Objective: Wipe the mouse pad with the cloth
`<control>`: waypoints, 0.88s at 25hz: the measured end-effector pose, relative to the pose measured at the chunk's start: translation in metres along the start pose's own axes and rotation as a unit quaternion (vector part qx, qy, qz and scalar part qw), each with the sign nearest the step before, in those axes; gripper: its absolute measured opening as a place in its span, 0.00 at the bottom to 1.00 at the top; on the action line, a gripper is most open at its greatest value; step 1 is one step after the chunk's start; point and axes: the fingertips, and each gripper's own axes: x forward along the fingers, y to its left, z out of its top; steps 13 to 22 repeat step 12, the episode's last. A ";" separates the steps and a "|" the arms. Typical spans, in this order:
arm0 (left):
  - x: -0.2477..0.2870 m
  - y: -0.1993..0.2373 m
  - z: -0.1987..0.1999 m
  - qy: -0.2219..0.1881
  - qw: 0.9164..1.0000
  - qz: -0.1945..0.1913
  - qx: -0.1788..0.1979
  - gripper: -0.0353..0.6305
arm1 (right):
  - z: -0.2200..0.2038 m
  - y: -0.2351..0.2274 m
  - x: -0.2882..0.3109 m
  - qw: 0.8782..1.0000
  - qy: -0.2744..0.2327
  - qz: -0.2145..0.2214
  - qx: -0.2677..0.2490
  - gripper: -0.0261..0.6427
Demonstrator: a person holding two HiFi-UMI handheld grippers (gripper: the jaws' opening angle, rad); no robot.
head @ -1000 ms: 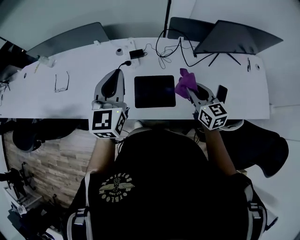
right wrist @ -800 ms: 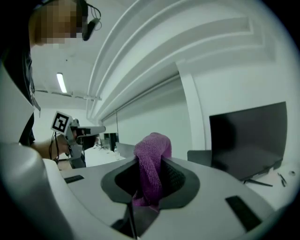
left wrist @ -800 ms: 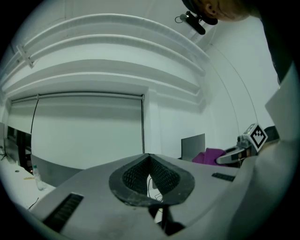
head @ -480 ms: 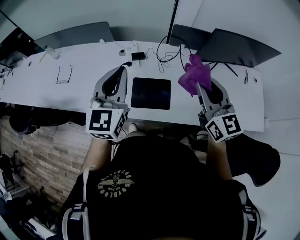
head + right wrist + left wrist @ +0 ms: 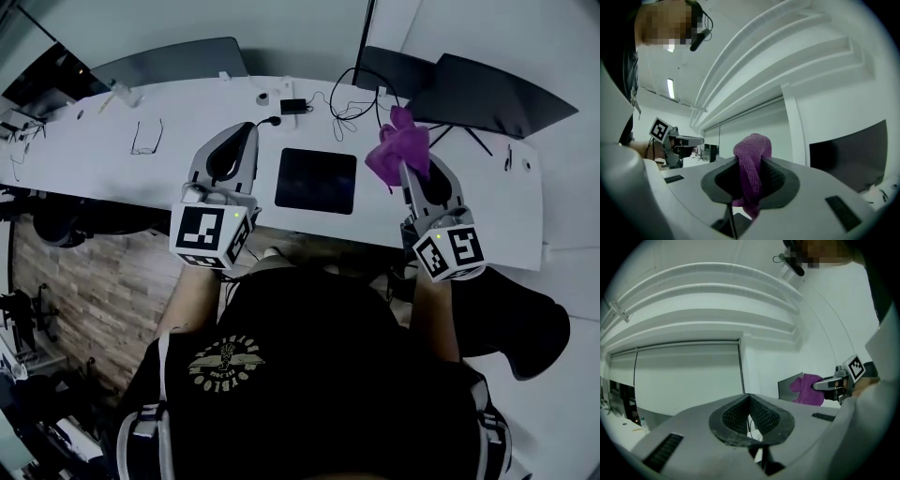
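A black square mouse pad (image 5: 317,180) lies flat on the white desk (image 5: 141,178), between my two grippers. My right gripper (image 5: 409,169) is held up to the right of the pad, shut on a purple cloth (image 5: 401,145) that bunches out above its jaws. In the right gripper view the cloth (image 5: 751,171) fills the gap between the pads and hangs below them. My left gripper (image 5: 247,131) hovers at the pad's left edge, shut with nothing in it; its pads (image 5: 749,405) meet. From the left gripper view, the cloth (image 5: 808,389) and the right gripper (image 5: 836,383) show off to the right.
Glasses (image 5: 146,138) lie on the desk at the left. A charger (image 5: 292,106) and tangled cables (image 5: 349,101) sit behind the pad. A dark tilted screen (image 5: 492,94) stands at the back right, a pen (image 5: 509,157) beside it. Chair backs (image 5: 173,61) line the far edge.
My right gripper has lifted the cloth up off the desk beside the pad. The left gripper has risen a little too, and the head view has shifted.
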 end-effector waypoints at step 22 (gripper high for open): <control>-0.018 0.034 0.000 -0.012 1.000 -0.012 -0.006 0.06 | -0.007 0.030 0.017 1.000 0.022 -0.014 -0.002 0.17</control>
